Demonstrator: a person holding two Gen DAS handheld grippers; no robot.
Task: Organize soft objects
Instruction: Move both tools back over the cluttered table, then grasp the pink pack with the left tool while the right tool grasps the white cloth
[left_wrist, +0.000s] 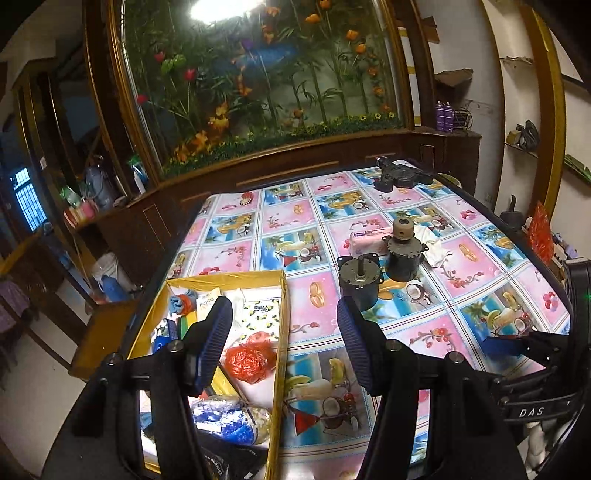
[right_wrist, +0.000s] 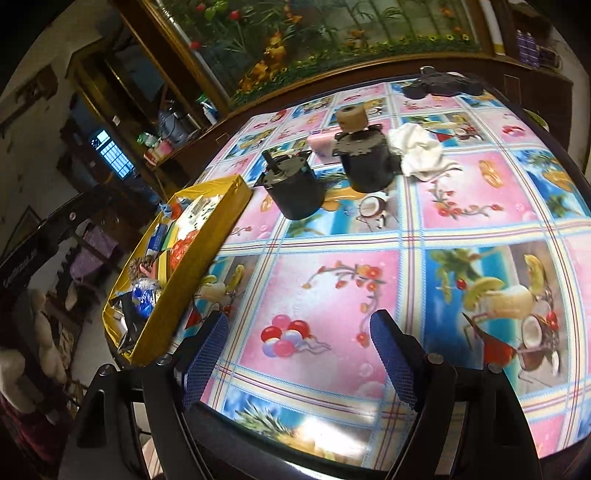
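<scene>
Tongs first: your left tongs (left_wrist: 284, 325) hang released over the yellow box (left_wrist: 282, 332) rim at lower left, nothing between the blue pads. Your right tongs (right_wrist: 297, 350) stand released too, empty above the counter (right_wrist: 332, 302). Your soft things lie in two places: a white cloth (right_wrist: 417, 151) crumpled at upper right beside two dark motors (right_wrist: 365, 162), touching the nearer one, and a red mesh bag (left_wrist: 247, 360) inside the box.

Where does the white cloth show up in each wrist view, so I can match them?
Left wrist: white cloth lies right of centre, just right of the capped motor.
Right wrist: white cloth lies in the upper right, again right of that motor.
Shared landmark: yellow box on the table's left.
</scene>
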